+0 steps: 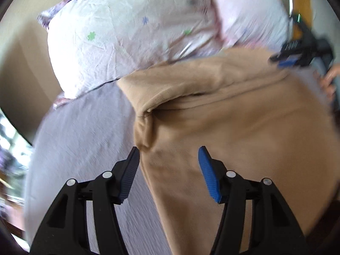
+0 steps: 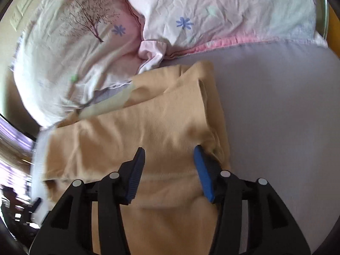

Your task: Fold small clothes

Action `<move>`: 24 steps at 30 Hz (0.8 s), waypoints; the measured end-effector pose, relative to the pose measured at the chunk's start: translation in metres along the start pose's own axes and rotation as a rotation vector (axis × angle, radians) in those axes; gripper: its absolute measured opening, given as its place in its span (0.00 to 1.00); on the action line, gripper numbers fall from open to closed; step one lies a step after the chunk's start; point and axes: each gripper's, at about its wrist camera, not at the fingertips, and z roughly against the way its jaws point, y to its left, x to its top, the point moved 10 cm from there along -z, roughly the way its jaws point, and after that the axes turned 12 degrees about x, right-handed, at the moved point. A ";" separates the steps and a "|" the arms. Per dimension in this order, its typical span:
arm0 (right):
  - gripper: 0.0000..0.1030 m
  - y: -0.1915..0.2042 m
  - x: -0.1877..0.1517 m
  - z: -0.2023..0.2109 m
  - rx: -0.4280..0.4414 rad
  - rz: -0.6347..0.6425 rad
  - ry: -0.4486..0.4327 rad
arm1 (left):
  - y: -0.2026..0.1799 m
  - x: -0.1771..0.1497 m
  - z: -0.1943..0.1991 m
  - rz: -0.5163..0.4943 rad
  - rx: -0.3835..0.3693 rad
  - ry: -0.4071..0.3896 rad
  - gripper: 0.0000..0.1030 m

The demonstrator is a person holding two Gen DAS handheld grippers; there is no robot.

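Note:
A tan garment (image 1: 233, 116) lies folded in layers on a grey bed sheet (image 1: 85, 131). My left gripper (image 1: 169, 153) is open above the garment's left edge, with nothing between its fingers. My right gripper (image 2: 169, 152) is open over the garment (image 2: 148, 131) near its right edge, also empty. The right gripper also shows at the far right of the left wrist view (image 1: 297, 51), blurred, with a hand behind it.
Two pale floral pillows (image 2: 85, 42) (image 2: 223, 14) lie at the head of the bed, touching the garment's far edge. Bare grey sheet (image 2: 276, 116) lies right of the garment. A wooden headboard (image 1: 301, 4) is at the top right.

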 end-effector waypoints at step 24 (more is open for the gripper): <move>0.11 -0.032 -0.265 0.104 0.414 0.075 0.233 | -0.033 -0.162 0.070 0.316 -0.593 0.189 0.40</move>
